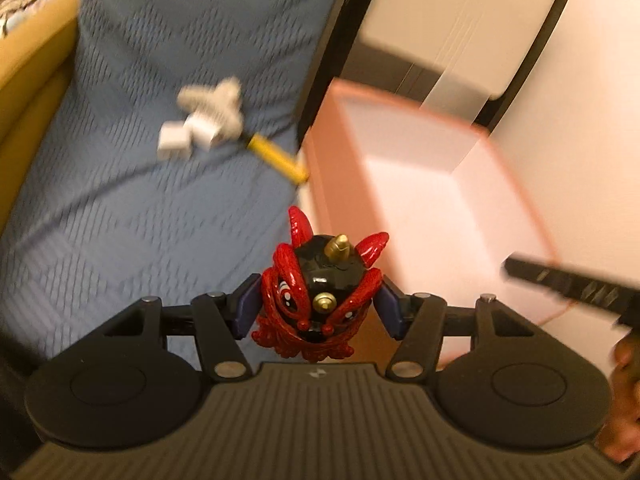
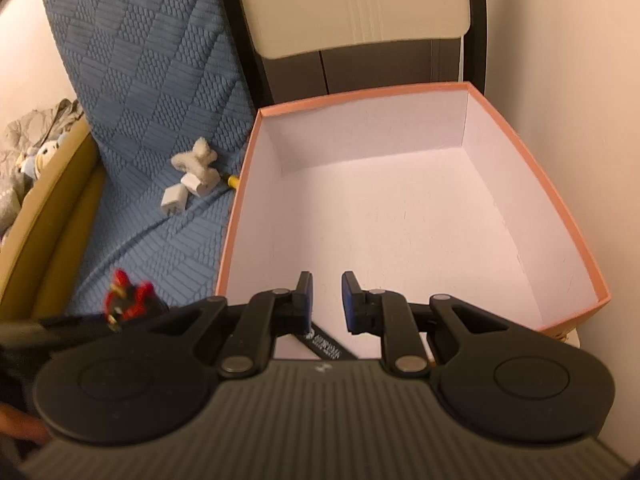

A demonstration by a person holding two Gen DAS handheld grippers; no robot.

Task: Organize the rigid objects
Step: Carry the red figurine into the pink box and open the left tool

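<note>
My left gripper (image 1: 320, 304) is shut on a glossy red and black horned figurine (image 1: 320, 296), whose sides its blue pads press. It hangs above the blue quilted cover (image 1: 120, 220), just left of the pink-rimmed box (image 1: 324, 160). In the right wrist view the same figurine (image 2: 128, 300) shows blurred at the lower left. My right gripper (image 2: 326, 300) hovers over the near edge of the white-lined box (image 2: 360, 96). Its jaws are shut to a narrow gap with nothing between them. The box floor is bare apart from a black printed strip (image 2: 326, 346) under that gripper.
On the cover left of the box lie two white plug adapters (image 2: 174, 200), a grey lumpy figure (image 2: 198, 160) and a yellow stick (image 2: 232, 180). A cream and dark piece of furniture (image 2: 348, 8) stands behind the box. A wall runs along the right.
</note>
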